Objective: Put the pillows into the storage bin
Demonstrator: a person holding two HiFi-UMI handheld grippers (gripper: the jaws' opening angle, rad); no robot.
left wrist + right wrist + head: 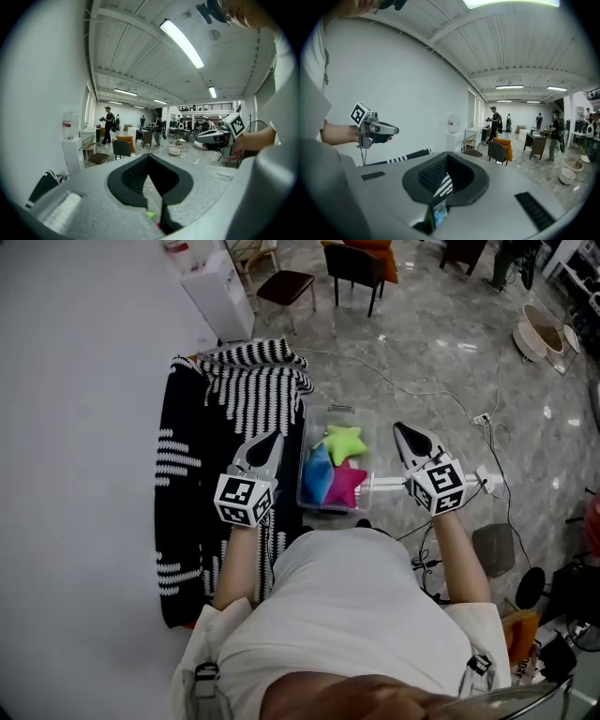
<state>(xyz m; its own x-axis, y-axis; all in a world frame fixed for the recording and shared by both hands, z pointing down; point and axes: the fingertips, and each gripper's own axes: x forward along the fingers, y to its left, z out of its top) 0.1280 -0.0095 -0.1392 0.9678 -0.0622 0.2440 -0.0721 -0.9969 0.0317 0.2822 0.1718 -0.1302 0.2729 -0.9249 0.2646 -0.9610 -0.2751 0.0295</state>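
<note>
Storage bin (337, 411): clear plastic, on the floor; it sits between the two grippers and below them, long axis running away from the person.
Pillows: three stars, lime (343, 441), blue (317, 474) and magenta (345, 482), all inside the bin and touching one another.
Left gripper (275, 436): jaws closed tip to tip, nothing between them; just beside the bin's left wall in the head view.
Right gripper (402, 428): jaws together, empty; off the bin's right side, slightly further out.
Striped throw (234, 418): black and white, left of the bin; no pillow shows on it.
Judgement: no pillow is visible outside the bin, so the task looks done.
</note>
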